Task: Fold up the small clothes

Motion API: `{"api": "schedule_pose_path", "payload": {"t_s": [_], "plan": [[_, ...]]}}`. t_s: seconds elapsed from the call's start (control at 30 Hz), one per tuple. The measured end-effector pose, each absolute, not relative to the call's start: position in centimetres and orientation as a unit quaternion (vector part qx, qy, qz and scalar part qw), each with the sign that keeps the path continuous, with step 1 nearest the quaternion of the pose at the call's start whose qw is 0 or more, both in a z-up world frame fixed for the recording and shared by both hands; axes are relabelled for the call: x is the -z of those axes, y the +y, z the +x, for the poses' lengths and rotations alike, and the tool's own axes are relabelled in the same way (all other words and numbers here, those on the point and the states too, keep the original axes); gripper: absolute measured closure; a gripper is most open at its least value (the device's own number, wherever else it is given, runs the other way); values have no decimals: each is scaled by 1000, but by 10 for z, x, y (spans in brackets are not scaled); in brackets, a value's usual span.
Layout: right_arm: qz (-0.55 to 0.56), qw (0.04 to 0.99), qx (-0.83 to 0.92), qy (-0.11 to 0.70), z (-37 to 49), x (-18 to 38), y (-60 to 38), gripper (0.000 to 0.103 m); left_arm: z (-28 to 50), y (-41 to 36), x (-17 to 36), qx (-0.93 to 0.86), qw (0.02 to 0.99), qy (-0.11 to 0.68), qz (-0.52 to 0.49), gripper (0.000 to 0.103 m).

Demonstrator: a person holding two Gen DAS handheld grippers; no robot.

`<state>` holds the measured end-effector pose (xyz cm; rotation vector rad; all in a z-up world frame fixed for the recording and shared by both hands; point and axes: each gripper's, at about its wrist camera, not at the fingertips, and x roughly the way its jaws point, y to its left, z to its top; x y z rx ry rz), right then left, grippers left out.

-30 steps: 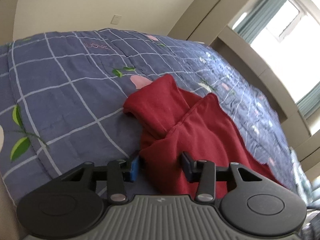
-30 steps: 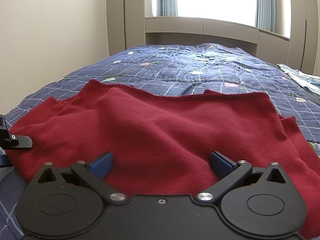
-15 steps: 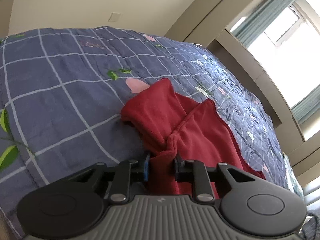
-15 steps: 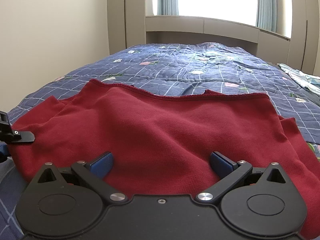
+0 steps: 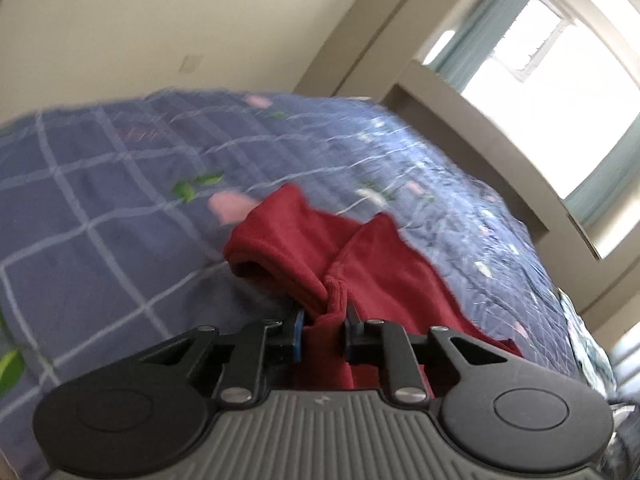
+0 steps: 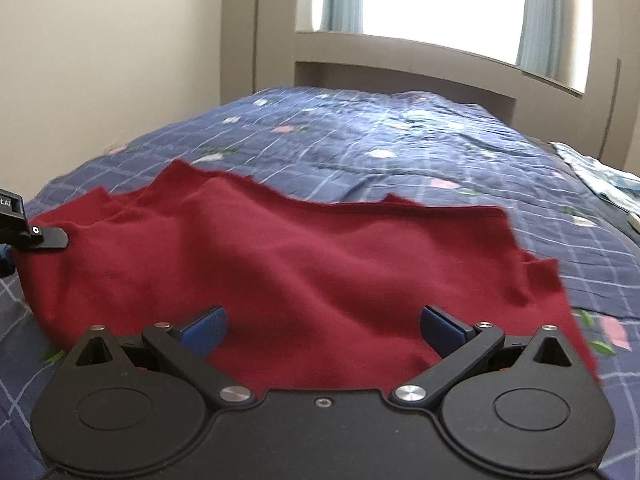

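Observation:
A dark red garment (image 6: 304, 264) lies spread on the blue checked quilt (image 6: 400, 136). In the left wrist view my left gripper (image 5: 323, 322) is shut on a bunched edge of the red garment (image 5: 380, 264) near its sleeve and lifts it slightly. In the right wrist view my right gripper (image 6: 323, 326) is open and empty, its blue-padded fingers wide apart over the garment's near edge. The left gripper's finger (image 6: 44, 237) shows at the far left of that view, on the garment's left end.
The quilt (image 5: 100, 208) covers the whole bed. A cream wall is on the left. A window with pale curtains (image 6: 440, 0) and a built-in ledge stand behind the bed. Light patterned cloth (image 6: 600, 176) lies at the bed's far right edge.
My left gripper closed on the garment's edge and began lifting it, raising and rumpling the cloth's left side. My right gripper stayed open and rose a little.

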<state>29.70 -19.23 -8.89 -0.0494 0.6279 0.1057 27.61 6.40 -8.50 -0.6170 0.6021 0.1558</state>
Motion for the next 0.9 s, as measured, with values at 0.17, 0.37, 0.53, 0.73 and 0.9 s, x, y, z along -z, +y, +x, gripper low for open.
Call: {"api": "schedule_pose_path", "payload": {"t_s": [0.17, 0.37, 0.53, 0.73, 0.9], "plan": [[-7, 955, -21, 296, 278, 78, -234, 0, 280, 47, 62, -26, 934, 260, -242, 85], [9, 958, 23, 284, 246, 70, -283, 0, 291, 7, 26, 63, 957, 230, -163, 87], [9, 958, 62, 280, 218, 66, -319, 0, 295, -62, -8, 178, 960, 210, -52, 87], [18, 951, 108, 288, 185, 71, -354, 0, 275, -154, -7, 304, 924, 220, 77, 87], [38, 940, 140, 310, 163, 82, -377, 0, 262, -209, 32, 340, 887, 283, 132, 85]]}}
